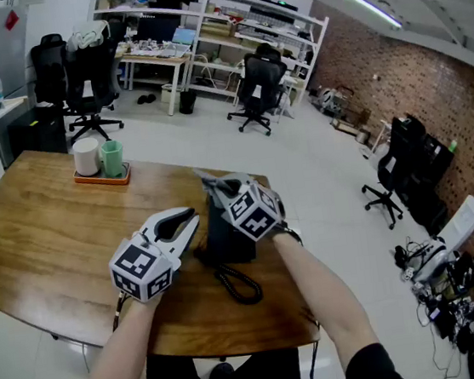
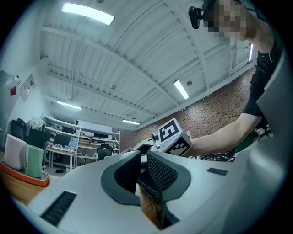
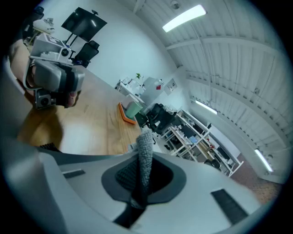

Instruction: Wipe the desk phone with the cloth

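Note:
A black desk phone (image 1: 228, 235) sits near the right end of the wooden table (image 1: 46, 242), its coiled cord (image 1: 241, 285) trailing toward me. My right gripper (image 1: 223, 196) hovers over the phone's far side, shut on a grey cloth (image 1: 213, 182). That cloth (image 3: 145, 148) stands up between the jaws of the right gripper (image 3: 142, 161). My left gripper (image 1: 191, 216) points at the phone's left edge, and its jaws stand a narrow gap apart. In the left gripper view (image 2: 143, 160) the phone's black edge (image 2: 147, 183) shows through that gap.
An orange tray (image 1: 103, 178) with a white cup (image 1: 86, 156) and a green cup (image 1: 113, 157) stands at the table's far side. The table's right edge (image 1: 289, 247) runs close beside the phone. Office chairs (image 1: 257, 87) and shelves stand beyond.

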A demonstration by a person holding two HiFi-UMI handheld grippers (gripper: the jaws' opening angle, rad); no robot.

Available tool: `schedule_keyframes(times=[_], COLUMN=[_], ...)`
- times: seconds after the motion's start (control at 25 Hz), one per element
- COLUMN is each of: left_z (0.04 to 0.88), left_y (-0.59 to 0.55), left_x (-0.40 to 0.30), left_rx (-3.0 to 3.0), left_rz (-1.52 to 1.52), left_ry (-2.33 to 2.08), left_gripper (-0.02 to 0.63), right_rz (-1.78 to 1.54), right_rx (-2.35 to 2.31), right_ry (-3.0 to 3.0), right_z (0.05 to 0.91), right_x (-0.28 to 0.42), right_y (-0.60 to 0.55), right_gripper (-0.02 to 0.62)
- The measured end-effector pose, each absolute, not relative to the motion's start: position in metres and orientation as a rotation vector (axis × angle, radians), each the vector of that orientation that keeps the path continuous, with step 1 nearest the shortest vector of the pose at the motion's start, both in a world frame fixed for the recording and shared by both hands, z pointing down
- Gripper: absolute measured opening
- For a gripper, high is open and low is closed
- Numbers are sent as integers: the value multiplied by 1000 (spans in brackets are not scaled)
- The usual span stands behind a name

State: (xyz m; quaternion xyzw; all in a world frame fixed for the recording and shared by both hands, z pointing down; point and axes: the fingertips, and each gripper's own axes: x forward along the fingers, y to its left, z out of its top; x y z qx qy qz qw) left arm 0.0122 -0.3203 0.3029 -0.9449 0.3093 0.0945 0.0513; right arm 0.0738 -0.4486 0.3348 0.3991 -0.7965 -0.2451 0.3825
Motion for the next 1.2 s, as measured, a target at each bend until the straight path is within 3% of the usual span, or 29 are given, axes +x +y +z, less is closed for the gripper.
schedule_keyframes(times=[0.36,0.6,0.92,1.2], left_z=[306,306,311,306], left_y=[-327,-325,-329,-325], left_x=[1,3,3,4], left_rx=[-2863,-2856,-2864,-2866], left_rz=[268,256,267,272], left_ry=[982,972,963,961], left_gripper=[28,28,28,28], right_rz=[-671,-725,-655,-651], right_rx=[758,346,1091,1031], right_ry=[-2066,-2020,-2054,-1975], right_z=[370,402,308,338], right_x=[52,44,92,100], right_y=[-371,-284,-445,-453], right_gripper=[26,25,26,24])
